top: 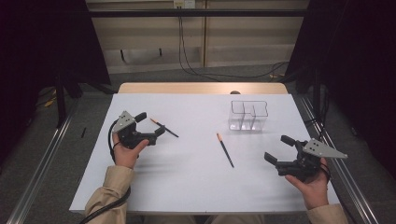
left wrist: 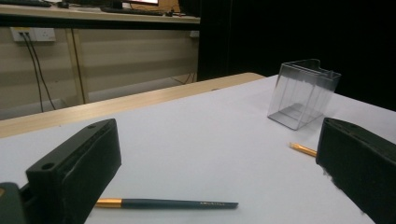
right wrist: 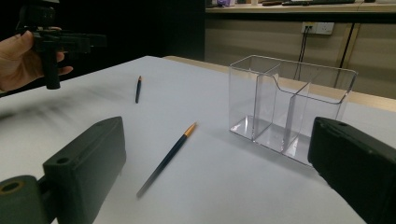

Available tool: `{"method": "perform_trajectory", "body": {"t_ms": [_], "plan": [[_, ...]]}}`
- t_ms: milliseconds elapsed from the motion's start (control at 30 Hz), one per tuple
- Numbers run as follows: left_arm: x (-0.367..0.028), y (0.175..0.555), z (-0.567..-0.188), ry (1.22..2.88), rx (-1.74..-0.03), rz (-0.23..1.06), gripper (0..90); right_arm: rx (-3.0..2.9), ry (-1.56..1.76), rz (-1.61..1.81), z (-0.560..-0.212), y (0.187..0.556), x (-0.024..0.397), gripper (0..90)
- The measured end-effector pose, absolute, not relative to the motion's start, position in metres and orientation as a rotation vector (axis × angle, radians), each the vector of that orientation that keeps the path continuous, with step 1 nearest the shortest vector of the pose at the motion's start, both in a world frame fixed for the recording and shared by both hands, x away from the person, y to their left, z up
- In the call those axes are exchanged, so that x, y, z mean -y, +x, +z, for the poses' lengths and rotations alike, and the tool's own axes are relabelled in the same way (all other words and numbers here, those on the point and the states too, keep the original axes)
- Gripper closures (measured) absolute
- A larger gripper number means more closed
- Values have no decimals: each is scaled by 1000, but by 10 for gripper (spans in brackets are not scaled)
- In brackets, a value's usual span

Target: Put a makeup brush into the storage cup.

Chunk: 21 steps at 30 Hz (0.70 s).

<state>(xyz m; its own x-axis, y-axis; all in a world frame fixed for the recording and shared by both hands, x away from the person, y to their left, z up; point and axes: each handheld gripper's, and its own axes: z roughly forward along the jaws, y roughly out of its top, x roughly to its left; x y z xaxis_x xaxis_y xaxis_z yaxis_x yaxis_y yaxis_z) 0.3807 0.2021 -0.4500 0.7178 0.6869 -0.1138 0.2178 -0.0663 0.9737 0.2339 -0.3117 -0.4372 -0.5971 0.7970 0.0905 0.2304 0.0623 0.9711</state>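
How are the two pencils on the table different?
The left pencil lies right beside the left tool; the middle pencil lies apart from both tools, closer to the clear holder. The left pencil slants more sideways across the table; the middle pencil runs more toward the person. Both are dark and thin with an orange end, lying flat on the white table, outside the holder.

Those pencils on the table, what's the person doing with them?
A person holds a gripper in each hand over a white table. The left gripper is open, close to one pencil. The right gripper is open too, holding nothing. A second pencil lies in the middle. The clear holder stands empty, so nothing has been picked up yet.
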Motion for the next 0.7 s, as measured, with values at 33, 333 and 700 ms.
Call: {"method": "perform_trajectory", "body": {"t_ms": [33, 333, 700], "plan": [[-201, 383, -450, 1630, -751, 450, 0, -1870, 1020, 1562, -437, 234, 311, 39], [-190, 400, -452, 1667, -798, 467, 0, -1873, 1021, 1559, -437, 233, 311, 39], [-187, 413, -454, 1686, -852, 476, 0, -1864, 1028, 1563, -438, 232, 314, 39]]}}
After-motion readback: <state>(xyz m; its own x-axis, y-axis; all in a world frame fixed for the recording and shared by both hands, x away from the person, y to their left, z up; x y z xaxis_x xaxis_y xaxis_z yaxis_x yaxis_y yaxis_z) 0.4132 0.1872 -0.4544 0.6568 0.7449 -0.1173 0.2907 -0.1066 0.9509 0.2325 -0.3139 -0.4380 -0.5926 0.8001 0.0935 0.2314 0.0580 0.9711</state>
